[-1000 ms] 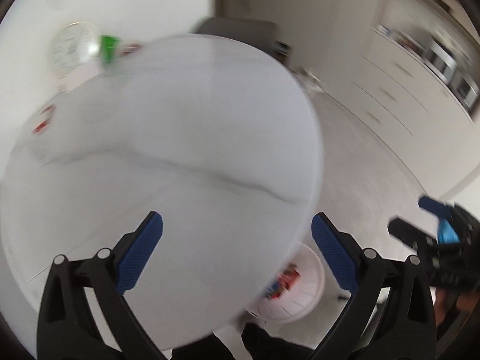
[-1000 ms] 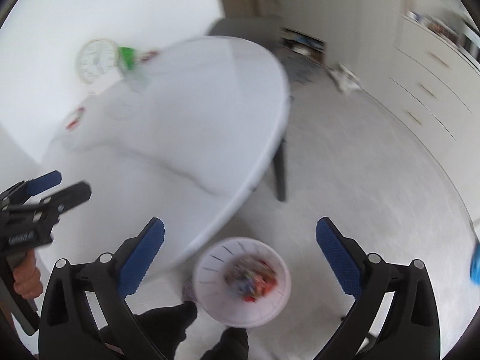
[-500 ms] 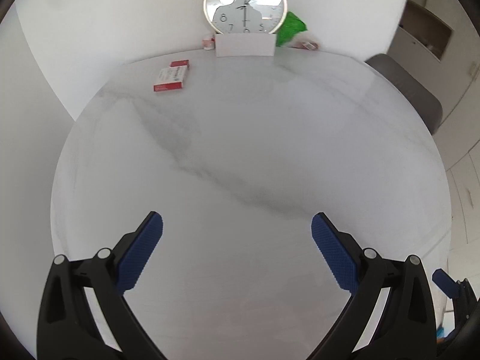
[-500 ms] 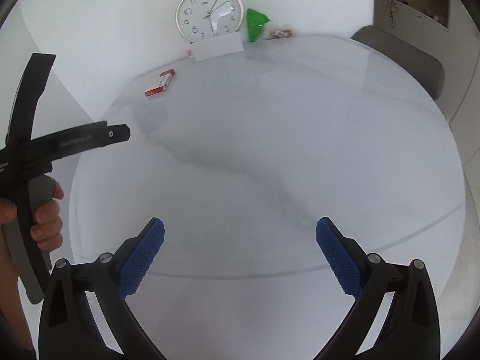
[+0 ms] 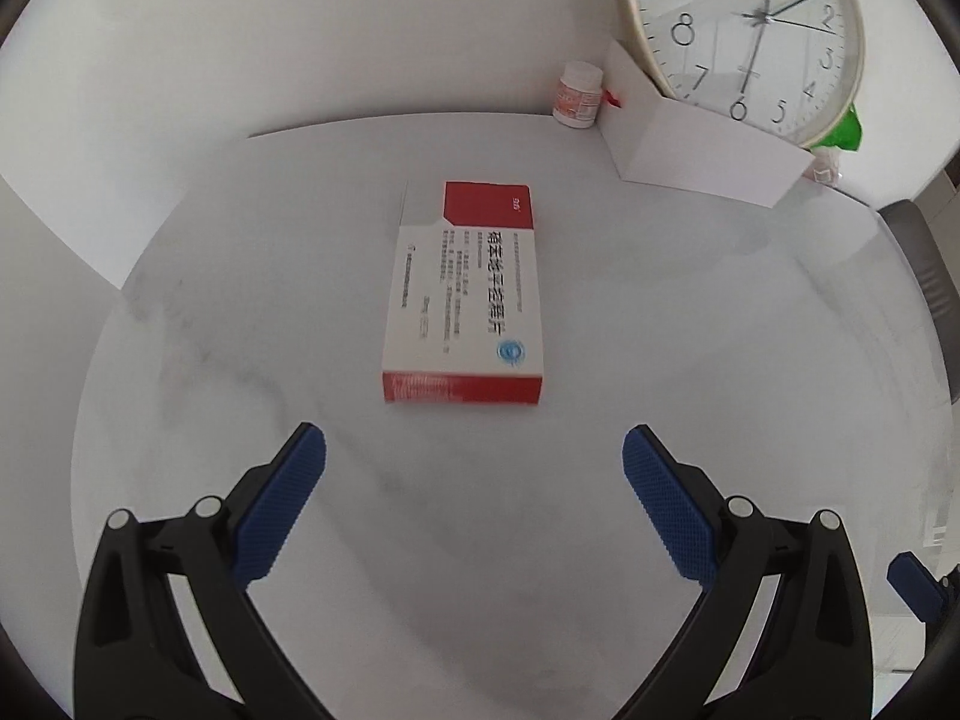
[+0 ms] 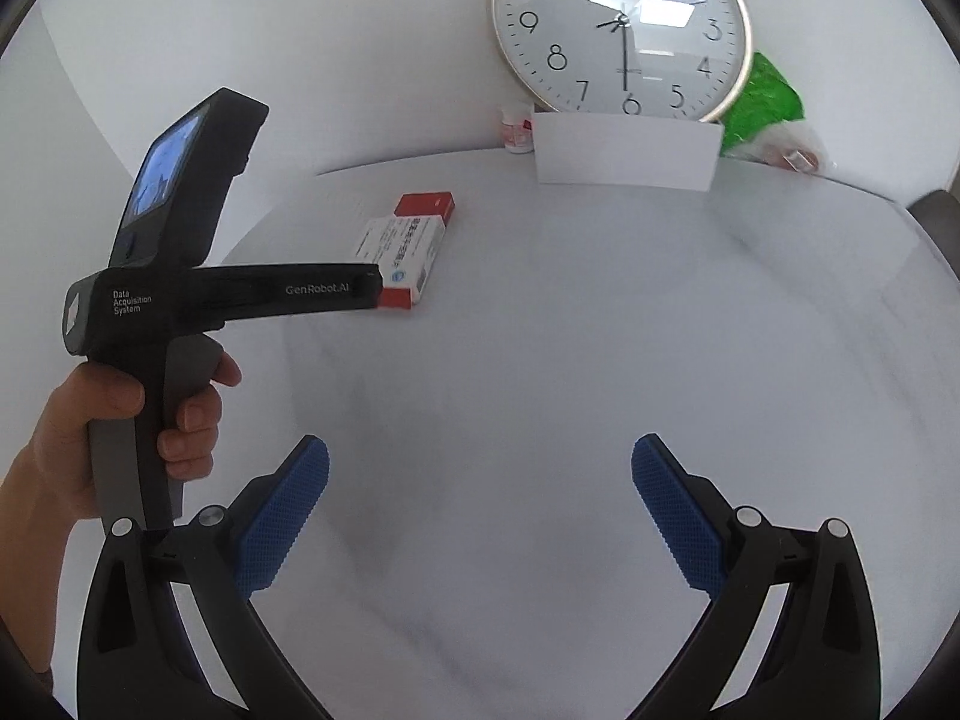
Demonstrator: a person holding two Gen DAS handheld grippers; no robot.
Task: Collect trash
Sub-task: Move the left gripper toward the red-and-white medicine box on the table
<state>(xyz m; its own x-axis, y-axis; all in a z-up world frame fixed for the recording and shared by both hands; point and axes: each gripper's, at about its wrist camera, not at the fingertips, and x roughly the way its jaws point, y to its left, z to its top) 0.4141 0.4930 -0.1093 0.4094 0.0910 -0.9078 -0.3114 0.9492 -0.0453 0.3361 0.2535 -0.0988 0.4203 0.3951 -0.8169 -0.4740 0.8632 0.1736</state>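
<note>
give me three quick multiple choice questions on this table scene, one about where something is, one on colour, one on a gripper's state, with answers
1. Where does the small pill bottle stand?
A. left of the white card that props the clock, by the wall
B. on top of the medicine box
C. between the left gripper's fingers

2. What colours is the medicine box?
A. blue and yellow
B. red and white
C. all green

3. How is the left gripper?
A. shut on the medicine box
B. shut on nothing
C. open, short of the medicine box

Answers:
1 A: the bottle sits at the table's far edge, beside the card's left end.
2 B: red bands at both ends, white printed face between.
3 C: the blue pads are wide apart, with bare table between them and the box.
</note>
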